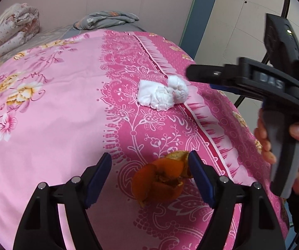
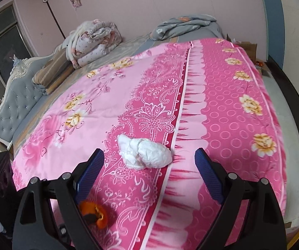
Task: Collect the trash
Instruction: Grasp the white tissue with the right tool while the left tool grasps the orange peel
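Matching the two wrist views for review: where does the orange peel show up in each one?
Left wrist: orange peel low centre, on the bedspread between the open left gripper fingers.
Right wrist: orange peel bottom left, partly hidden behind the right gripper's left finger.
Shared landmark: the crumpled white tissue, lying farther up the pink bedspread in both.
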`<action>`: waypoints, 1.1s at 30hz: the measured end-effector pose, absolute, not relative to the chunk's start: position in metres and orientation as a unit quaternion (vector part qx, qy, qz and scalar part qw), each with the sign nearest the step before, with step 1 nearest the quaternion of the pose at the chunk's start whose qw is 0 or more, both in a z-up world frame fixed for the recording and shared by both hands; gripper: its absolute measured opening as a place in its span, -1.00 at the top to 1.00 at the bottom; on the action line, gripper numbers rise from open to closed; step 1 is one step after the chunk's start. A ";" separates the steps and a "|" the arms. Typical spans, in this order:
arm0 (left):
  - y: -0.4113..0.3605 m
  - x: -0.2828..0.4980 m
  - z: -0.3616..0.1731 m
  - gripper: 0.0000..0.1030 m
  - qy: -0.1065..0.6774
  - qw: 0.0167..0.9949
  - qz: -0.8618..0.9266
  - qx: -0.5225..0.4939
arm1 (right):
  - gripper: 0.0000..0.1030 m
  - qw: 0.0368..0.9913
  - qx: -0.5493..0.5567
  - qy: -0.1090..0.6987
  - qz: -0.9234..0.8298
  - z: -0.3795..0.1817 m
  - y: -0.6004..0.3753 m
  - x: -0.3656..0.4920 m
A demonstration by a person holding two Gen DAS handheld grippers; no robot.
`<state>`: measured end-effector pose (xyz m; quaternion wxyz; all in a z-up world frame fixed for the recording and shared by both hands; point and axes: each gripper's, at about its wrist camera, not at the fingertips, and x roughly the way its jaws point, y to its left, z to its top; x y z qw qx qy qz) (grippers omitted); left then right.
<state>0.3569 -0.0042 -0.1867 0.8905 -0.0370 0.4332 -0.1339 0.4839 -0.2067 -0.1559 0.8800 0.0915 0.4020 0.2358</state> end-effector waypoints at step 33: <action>-0.010 0.350 -0.182 0.38 0.417 0.894 -0.163 -0.031 | 0.32 0.867 0.079 0.425 0.246 -0.168 -0.190 0.495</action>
